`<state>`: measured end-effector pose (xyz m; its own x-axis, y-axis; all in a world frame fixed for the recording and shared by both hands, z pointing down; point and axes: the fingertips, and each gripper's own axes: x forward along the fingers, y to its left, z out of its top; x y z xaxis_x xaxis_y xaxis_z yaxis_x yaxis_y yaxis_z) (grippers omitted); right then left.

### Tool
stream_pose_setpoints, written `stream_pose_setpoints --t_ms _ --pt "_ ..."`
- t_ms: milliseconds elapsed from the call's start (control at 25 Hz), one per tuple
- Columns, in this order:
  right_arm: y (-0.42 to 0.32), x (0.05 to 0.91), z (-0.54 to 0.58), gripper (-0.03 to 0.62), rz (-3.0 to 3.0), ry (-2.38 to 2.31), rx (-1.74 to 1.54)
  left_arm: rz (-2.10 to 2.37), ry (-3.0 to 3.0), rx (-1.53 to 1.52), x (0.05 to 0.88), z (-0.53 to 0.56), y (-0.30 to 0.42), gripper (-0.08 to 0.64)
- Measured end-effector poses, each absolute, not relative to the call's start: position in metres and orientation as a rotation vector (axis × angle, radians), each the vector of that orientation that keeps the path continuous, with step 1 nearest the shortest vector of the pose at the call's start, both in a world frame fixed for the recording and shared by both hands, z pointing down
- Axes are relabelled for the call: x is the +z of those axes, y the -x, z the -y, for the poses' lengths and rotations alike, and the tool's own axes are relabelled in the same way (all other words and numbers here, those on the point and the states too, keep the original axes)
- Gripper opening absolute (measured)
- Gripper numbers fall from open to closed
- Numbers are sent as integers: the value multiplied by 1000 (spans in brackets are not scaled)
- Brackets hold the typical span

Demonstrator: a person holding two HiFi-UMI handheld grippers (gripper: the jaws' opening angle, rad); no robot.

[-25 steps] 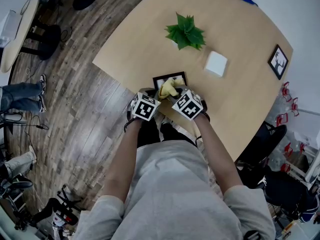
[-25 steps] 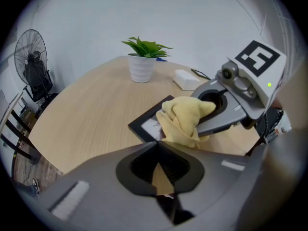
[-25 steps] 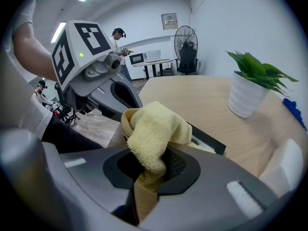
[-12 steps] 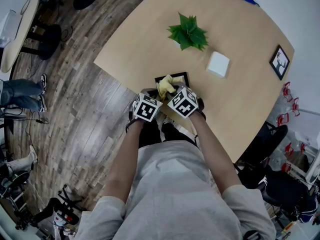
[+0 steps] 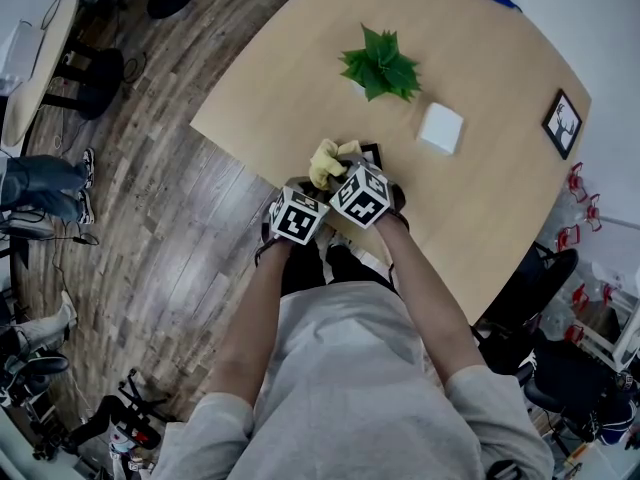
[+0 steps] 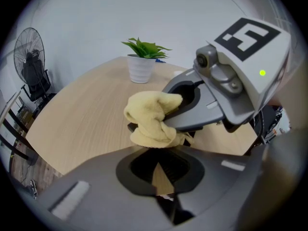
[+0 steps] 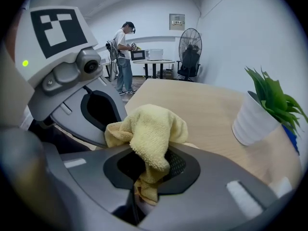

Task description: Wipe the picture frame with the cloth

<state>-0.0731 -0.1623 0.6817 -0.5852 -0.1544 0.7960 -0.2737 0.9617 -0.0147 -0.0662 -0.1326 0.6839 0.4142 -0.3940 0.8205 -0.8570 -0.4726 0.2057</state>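
A black picture frame [image 5: 372,152] lies near the table's front edge, and only its far right corner shows past the cloth. The yellow cloth [image 5: 325,160] is bunched over the frame. My right gripper [image 5: 337,171] is shut on the cloth [image 7: 151,129], which hangs out of its jaws. My left gripper [image 5: 316,192] sits at the frame's near edge [image 6: 131,127], its jaws drawn to a narrow slit there. In the left gripper view the cloth [image 6: 151,117] rests just ahead, with the right gripper [image 6: 192,112] pressing in from the right.
A potted plant [image 5: 380,66] and a white box [image 5: 441,128] stand farther back on the wooden table [image 5: 270,78]. A second framed picture [image 5: 562,123] lies at the far right edge. A person [image 7: 124,57] stands across the room near a fan [image 7: 190,47].
My right gripper has carried the cloth leftward and away from me across the frame, which is now mostly covered. The left gripper has barely shifted.
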Motion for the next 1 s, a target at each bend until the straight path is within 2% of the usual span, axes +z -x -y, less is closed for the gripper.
stream_pose_setpoints --t_ms 360,720,1000 --pt "80 677 164 60 2247 -327 116 1054 -2059 949 683 133 68 52" --pt "40 683 141 60 2205 -327 220 1034 -2083 968 683 134 66 52" --pt "37 674 122 60 2225 -365 226 1029 -2076 957 683 134 64 52"
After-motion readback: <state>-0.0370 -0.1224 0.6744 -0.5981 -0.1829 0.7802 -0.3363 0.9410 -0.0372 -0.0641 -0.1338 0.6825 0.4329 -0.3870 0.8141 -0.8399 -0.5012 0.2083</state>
